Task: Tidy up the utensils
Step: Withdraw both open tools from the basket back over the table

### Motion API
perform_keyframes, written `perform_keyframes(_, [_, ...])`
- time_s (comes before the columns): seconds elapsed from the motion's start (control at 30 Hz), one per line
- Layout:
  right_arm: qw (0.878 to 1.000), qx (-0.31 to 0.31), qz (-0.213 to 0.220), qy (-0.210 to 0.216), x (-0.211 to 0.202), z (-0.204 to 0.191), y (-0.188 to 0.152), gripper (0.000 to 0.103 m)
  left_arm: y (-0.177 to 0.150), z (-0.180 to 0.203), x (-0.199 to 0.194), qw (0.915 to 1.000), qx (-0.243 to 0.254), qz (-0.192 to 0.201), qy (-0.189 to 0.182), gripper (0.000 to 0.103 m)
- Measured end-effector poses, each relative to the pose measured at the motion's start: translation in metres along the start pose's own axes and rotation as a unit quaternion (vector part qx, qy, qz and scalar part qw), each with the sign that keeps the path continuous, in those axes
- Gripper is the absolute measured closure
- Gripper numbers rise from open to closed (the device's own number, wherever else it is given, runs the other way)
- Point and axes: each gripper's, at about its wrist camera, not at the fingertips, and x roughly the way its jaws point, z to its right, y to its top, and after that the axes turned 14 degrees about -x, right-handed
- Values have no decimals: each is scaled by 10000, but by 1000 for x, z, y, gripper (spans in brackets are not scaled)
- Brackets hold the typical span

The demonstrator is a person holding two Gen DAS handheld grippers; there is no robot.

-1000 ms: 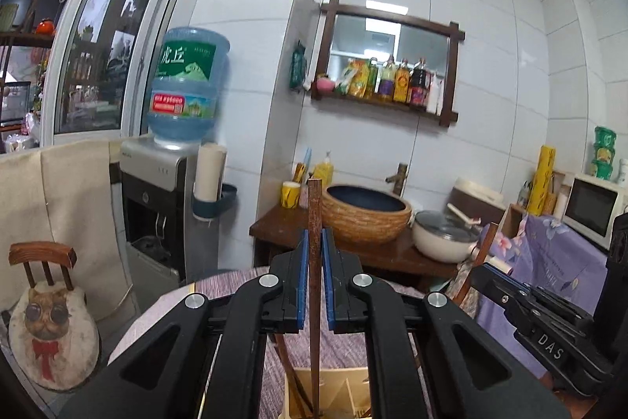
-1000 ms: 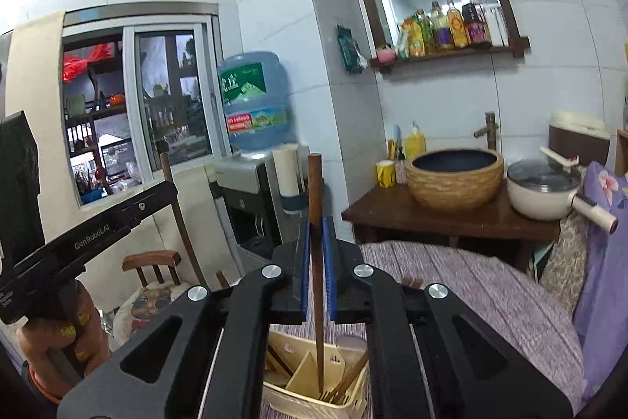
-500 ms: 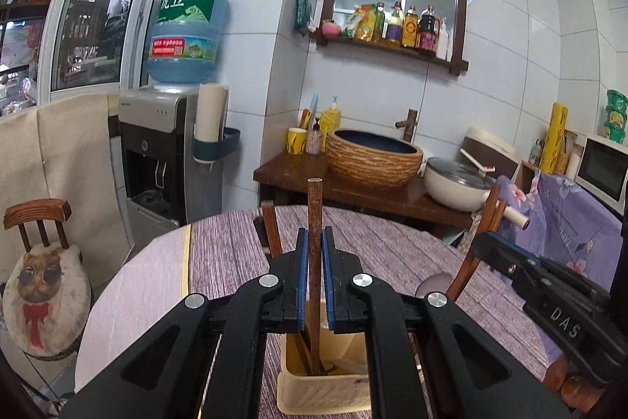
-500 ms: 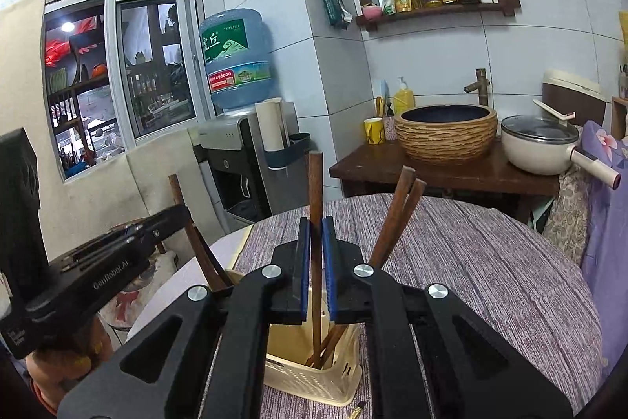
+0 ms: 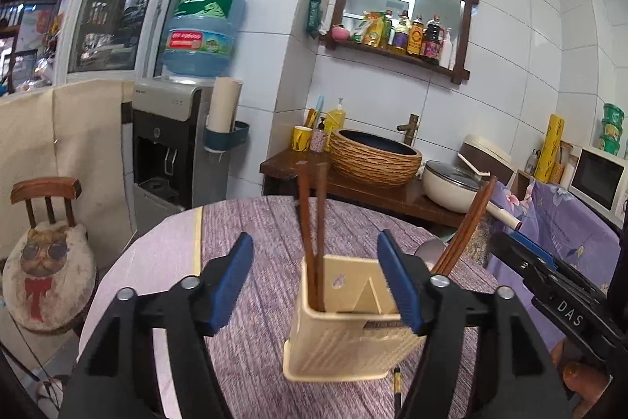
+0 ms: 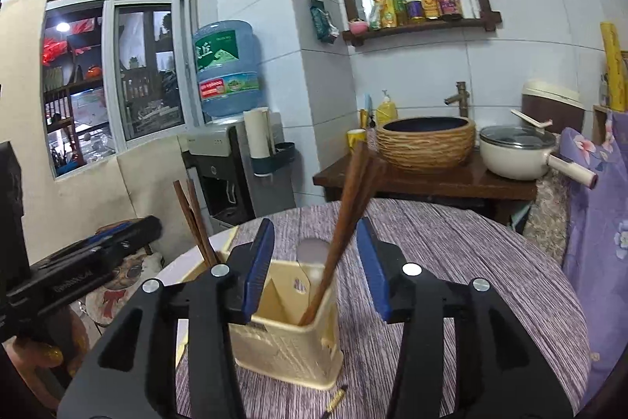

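the jaws of the left gripper (image 5: 314, 281) are seen opening, nothing pressed between them; a pair of chopsticks (image 5: 312, 234) is left standing in the cream holder (image 5: 349, 344). the right gripper (image 6: 316, 271) is likewise opening, its released chopsticks (image 6: 345, 218) leaning in the holder's other compartment. the drop-off step is judged nearly done. next, both grippers would need lifting clear without the sticks being knocked. the holder stands on the purple-clothed surface (image 5: 251, 222).

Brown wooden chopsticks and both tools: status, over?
Both tools, left and right, opening, empty. Brown wooden chopsticks standing in cream plastic holder. Nothing blocking.
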Motion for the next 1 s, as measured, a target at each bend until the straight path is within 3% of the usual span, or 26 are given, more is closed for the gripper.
perform_keyframes(0.3, [9917, -8, -1246, -301, 2, -13, -63, 52, -46, -36, -10, 9958, -114, -599, 681, 24])
perform_keyframes(0.53, [9758, 304, -2165, -88, 19, -21, -117, 52, -94, -67, -3, 9857, -343, -1327, 985, 24])
perform_keyframes(0.73, [9660, 371, -2560, 12, 34, -33, -139, 54, -112, -73, -2, 9815, -300, -1589, 1026, 24])
perform_keyframes(1.0, [9565, 179, -2909, -85, 61, -43, -144, 63, -115, -76, -5, 9808, -245, -1603, 1081, 24])
